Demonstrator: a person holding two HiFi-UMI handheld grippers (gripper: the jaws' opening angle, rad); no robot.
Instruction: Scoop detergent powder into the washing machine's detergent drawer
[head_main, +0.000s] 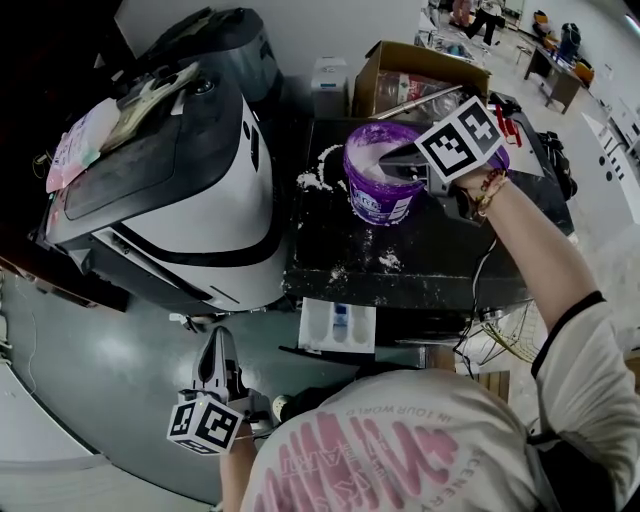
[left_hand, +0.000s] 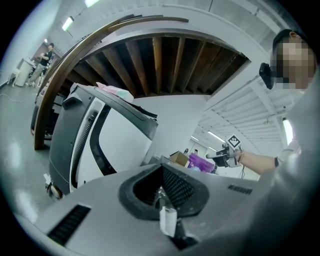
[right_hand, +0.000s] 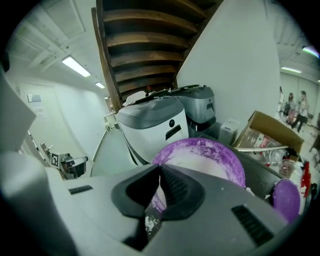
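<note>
Purple detergent tub — just ahead of the closed right tongs.

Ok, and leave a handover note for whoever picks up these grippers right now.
Left gripper: shut, idle, held low over the floor.
Right gripper: shut on what looks like the scoop handle, tips in the purple tub on the black top.
White drawer: open at the top's front edge.
Done: handle gripped, tub reached.
To do: carry a scoopful to the drawer.

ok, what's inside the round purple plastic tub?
White powder lies in the purple tub. The right gripper reaches over the rim and covers part of it; whatever lies beneath can't be seen.
</note>
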